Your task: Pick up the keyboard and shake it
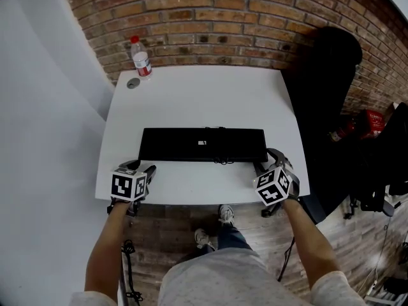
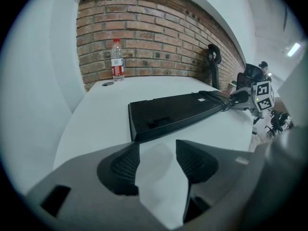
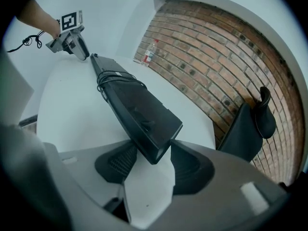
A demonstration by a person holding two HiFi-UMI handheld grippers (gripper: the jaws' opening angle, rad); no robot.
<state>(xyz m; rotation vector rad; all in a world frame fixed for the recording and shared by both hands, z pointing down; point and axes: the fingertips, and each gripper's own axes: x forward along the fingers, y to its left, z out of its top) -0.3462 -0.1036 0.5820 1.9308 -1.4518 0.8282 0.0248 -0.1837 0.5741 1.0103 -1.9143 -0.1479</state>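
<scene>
A black keyboard (image 1: 203,145) lies underside up across the white table (image 1: 191,94), with its cable (image 3: 115,78) bundled on it. My left gripper (image 1: 145,171) is at the table's front edge, just short of the keyboard's left end. In the left gripper view it (image 2: 156,165) stands open with only bare table between its pads, and the keyboard (image 2: 178,112) starts just beyond them. My right gripper (image 1: 269,162) is at the right end. There the corner of the keyboard (image 3: 134,109) reaches in between its parted jaws (image 3: 149,165), with a gap beside the left pad.
A water bottle (image 1: 141,57) with a red label and a small grey disc (image 1: 132,83) stand at the table's far left corner, against the brick wall. A black chair (image 1: 325,94) stands off the table's right side. A red thing (image 1: 373,121) lies on the floor beyond it.
</scene>
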